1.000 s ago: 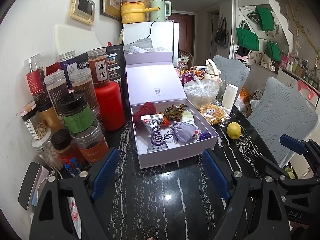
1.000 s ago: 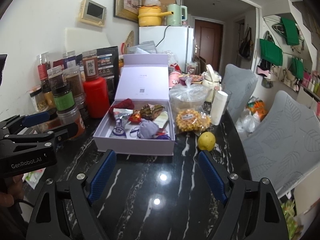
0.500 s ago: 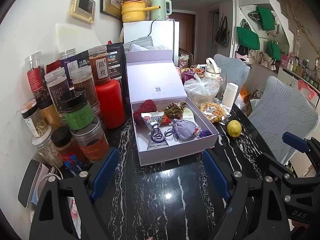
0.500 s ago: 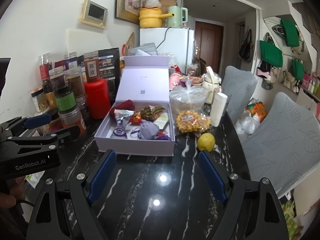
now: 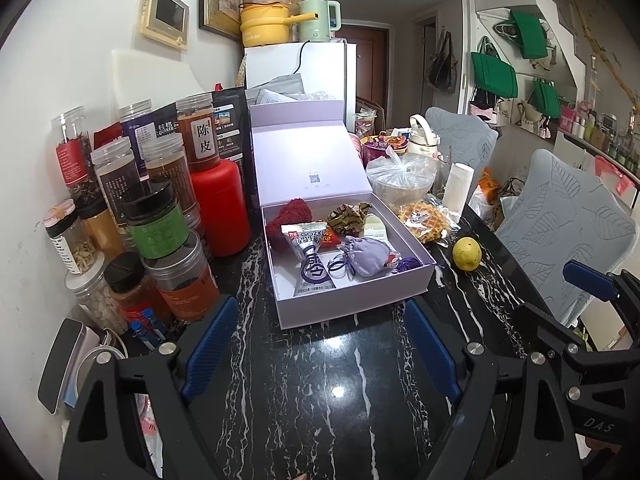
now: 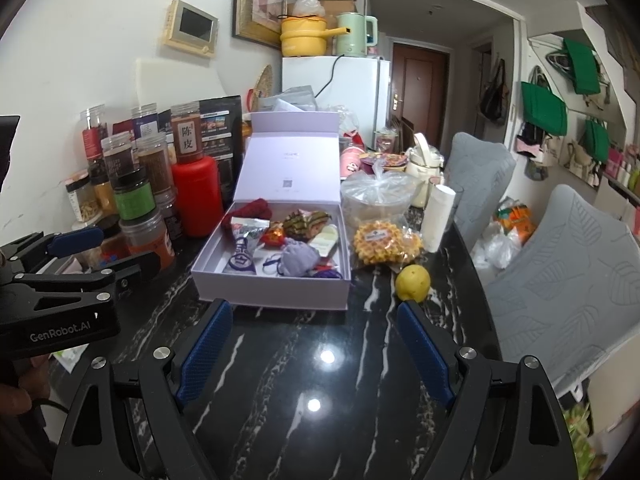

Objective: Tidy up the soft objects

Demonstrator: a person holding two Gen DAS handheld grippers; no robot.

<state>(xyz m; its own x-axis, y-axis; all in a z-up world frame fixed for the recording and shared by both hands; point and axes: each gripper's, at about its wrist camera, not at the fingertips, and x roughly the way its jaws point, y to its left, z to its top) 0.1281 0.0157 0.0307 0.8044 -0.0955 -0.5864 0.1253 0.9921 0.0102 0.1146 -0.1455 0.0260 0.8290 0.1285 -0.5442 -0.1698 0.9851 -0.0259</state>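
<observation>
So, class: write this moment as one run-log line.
left gripper: open, empty | right gripper: open, empty | lilac box: lid up, lilac pouch inside

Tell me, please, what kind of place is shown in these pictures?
Most likely a lived-in home, a small flat's dining area. A white fridge carries a yellow pot, food jars crowd the black marble table, and cloth bags hang on the wall near an entrance door.

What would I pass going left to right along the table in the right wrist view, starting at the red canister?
Red canister → open lilac box → bagged waffles → white paper roll → grey chair.
</observation>
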